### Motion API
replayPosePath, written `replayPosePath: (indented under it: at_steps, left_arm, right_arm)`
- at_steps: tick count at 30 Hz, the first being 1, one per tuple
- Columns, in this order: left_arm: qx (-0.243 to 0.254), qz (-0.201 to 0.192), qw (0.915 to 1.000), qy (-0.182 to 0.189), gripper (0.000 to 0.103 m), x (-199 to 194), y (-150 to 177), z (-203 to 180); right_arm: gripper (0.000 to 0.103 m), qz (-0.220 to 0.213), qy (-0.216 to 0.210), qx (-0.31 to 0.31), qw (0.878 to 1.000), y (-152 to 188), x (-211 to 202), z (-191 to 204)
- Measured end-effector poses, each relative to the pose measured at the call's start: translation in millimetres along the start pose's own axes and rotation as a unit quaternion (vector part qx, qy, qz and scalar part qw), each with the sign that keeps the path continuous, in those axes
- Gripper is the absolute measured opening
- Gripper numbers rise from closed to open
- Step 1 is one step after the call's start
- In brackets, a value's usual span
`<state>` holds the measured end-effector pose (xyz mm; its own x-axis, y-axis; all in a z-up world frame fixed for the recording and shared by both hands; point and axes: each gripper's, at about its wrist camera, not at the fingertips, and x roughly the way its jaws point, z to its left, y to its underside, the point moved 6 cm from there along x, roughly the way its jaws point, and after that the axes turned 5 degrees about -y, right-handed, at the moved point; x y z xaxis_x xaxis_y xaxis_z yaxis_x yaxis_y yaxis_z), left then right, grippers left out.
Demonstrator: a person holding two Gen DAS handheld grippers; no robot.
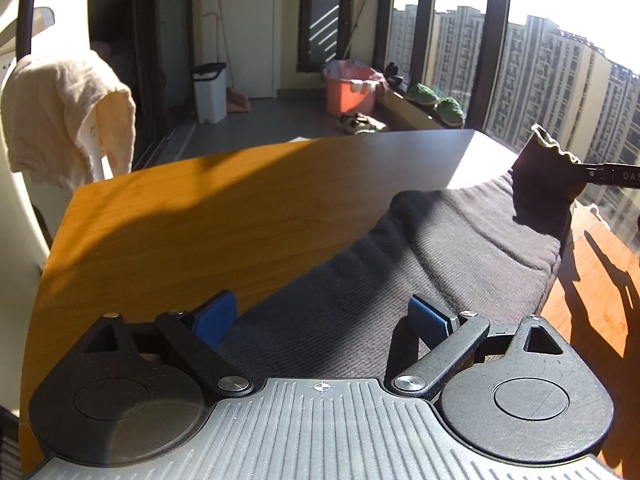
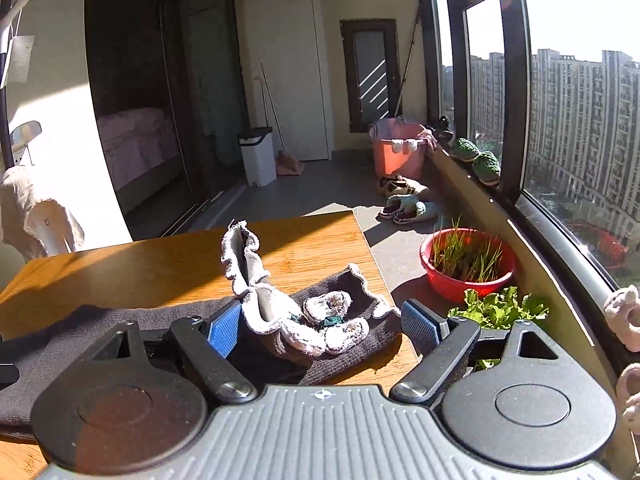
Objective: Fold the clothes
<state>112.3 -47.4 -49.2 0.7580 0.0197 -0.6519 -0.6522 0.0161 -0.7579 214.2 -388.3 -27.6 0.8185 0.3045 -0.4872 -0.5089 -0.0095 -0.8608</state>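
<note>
Nearest in the left wrist view, the left gripper (image 1: 320,320) hangs with its 2 blue pads (image 1: 214,318) spread wide and nothing between them, just above the near end of a dark ribbed knit garment (image 1: 440,248) that lies along the right part of the wooden table (image 1: 180,220). In the right wrist view the right gripper (image 2: 322,326) also shows its pads well apart, straddling the garment's frilled, pale-edged end (image 2: 332,320), where some knitted trim with a green knot sits; 1 flap (image 2: 244,264) with a ruffled edge stands upright between the pads, nearer the left pad, and no pinch on it is visible from here. Yet in the left wrist view a black finger (image 1: 608,176) reaches in from the right edge at the raised corner (image 1: 548,164) of the garment, so some contact there is likely, though I cannot tell how firm. The step in hand looks like the first fold: 1 end lifted, the other flat. The next move calls for the left gripper to close on the near edge, then both ends carried together evenly. Farther off stand a red bowl of grass (image 2: 468,268), an orange bucket (image 2: 396,156) and a white bin (image 2: 258,156).
</note>
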Motion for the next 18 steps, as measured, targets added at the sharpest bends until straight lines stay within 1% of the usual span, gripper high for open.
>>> replayPosePath:
  at_steps: [3, 5, 7, 9, 11, 12, 13, 14, 15, 16, 17, 18]
  left_arm:
    - [-0.005, 0.005, 0.9999, -0.015, 0.097, -5.9, 4.7, 19.5]
    - [-0.017, 0.006, 0.9995, -0.024, 0.097, -10.5, 7.8, 33.0]
    - [-0.031, 0.007, 0.9990, -0.031, 0.098, -15.5, 10.9, 44.7]
    - [-0.048, 0.005, 0.9985, -0.028, 0.099, -18.9, 10.4, 51.6]
    - [-0.063, 0.000, 0.9977, -0.023, 0.099, -23.6, 8.5, 53.0]
    - [-0.070, -0.002, 0.9973, -0.022, 0.100, -26.1, 7.1, 52.7]
    - [-0.078, -0.005, 0.9968, -0.020, 0.100, -28.6, 5.5, 52.3]
    - [-0.087, -0.009, 0.9961, -0.011, 0.100, -31.7, 3.1, 50.6]
    - [-0.096, -0.014, 0.9953, -0.002, 0.100, -34.9, 0.6, 48.8]
    - [-0.108, -0.018, 0.9939, 0.015, 0.100, -38.1, -3.2, 47.0]
    - [-0.118, -0.022, 0.9923, 0.030, 0.100, -40.7, -6.9, 44.2]
    - [-0.128, -0.026, 0.9904, 0.045, 0.100, -43.2, -10.5, 41.5]
  right_arm:
    - [0.086, 0.002, 0.017, -0.013, 1.000, 3.0, -0.3, -1.7]
    - [0.086, 0.004, 0.007, 0.004, 1.000, 2.7, 3.3, -1.9]
    - [0.086, 0.008, -0.021, 0.042, 0.999, 3.3, 8.7, -0.3]
    - [0.086, 0.014, -0.049, 0.083, 0.995, 5.2, 15.4, 1.6]
    - [0.086, 0.024, -0.058, 0.117, 0.991, 9.9, 25.6, 2.4]
    - [0.085, 0.029, -0.054, 0.124, 0.990, 13.0, 30.1, 3.0]
    - [0.079, 0.034, -0.050, 0.131, 0.989, 16.1, 34.6, 3.7]
    - [0.066, 0.033, -0.050, 0.138, 0.989, 18.8, 37.5, 2.8]
    - [0.060, 0.035, -0.055, 0.138, 0.988, 18.9, 39.5, 4.2]
    - [0.042, 0.032, -0.066, 0.136, 0.988, 17.5, 38.3, 8.4]
    - [0.030, 0.028, -0.077, 0.133, 0.988, 16.1, 37.0, 12.7]
    - [0.026, 0.025, -0.087, 0.129, 0.987, 14.6, 35.6, 16.9]
